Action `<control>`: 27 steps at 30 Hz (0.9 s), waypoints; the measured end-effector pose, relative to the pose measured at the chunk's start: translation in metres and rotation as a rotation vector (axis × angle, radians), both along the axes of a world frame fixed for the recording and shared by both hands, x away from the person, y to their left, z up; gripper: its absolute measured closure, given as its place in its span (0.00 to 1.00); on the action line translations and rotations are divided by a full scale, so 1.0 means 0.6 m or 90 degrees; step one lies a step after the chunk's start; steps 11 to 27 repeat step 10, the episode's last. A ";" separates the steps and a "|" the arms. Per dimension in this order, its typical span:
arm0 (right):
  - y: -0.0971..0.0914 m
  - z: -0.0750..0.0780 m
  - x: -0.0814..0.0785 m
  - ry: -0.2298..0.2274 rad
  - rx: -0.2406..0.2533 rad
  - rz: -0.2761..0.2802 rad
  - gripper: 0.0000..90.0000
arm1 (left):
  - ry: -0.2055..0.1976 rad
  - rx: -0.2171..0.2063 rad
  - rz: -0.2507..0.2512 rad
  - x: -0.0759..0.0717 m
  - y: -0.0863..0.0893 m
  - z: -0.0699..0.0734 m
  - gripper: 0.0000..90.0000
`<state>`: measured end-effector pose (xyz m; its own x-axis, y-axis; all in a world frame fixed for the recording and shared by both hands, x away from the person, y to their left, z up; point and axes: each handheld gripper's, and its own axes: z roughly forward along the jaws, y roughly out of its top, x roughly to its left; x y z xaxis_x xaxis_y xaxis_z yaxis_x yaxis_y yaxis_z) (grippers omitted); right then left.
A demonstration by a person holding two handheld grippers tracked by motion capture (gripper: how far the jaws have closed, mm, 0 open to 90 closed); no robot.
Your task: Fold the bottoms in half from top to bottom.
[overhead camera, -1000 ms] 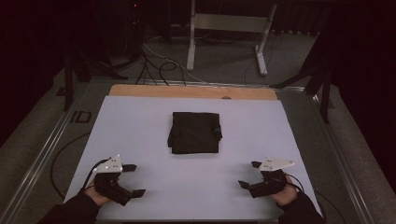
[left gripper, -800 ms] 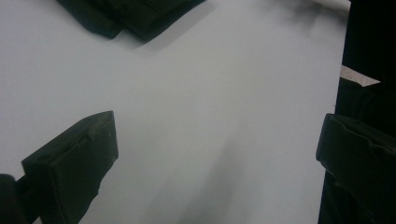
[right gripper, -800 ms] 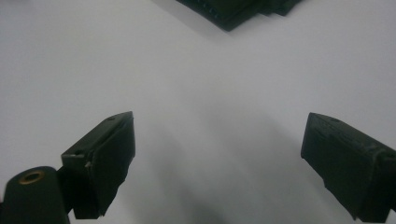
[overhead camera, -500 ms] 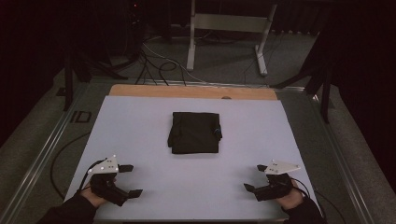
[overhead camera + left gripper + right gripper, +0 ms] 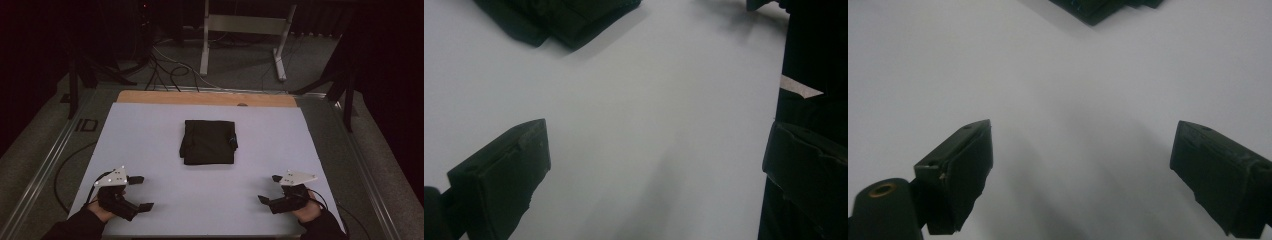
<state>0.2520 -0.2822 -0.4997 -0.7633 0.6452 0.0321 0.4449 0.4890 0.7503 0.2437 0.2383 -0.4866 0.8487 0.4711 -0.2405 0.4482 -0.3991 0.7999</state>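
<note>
I have drawn both grippers, left (image 5: 140, 193) and right (image 5: 269, 188), back to the near edge, jaws released, leaving the cloth (image 5: 208, 142) apparently folded—probably finished.

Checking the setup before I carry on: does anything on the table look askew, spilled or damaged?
Nothing stands out. The folded black cloth lies flat and roughly square to the white table, mid-table. The left gripper and right gripper sit near the front edge, jaws open and holding nothing, well apart from the cloth.
</note>
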 end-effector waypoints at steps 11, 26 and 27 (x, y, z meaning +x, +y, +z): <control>-0.001 -0.001 0.000 -0.004 0.001 -0.001 0.11 | 0.000 -0.008 -0.001 0.000 0.000 0.002 0.00; -0.001 -0.001 0.000 -0.004 0.001 -0.001 0.11 | 0.000 -0.008 -0.001 0.000 0.000 0.002 0.00; -0.001 -0.001 0.000 -0.004 0.001 -0.001 0.11 | 0.000 -0.008 -0.001 0.000 0.000 0.002 0.00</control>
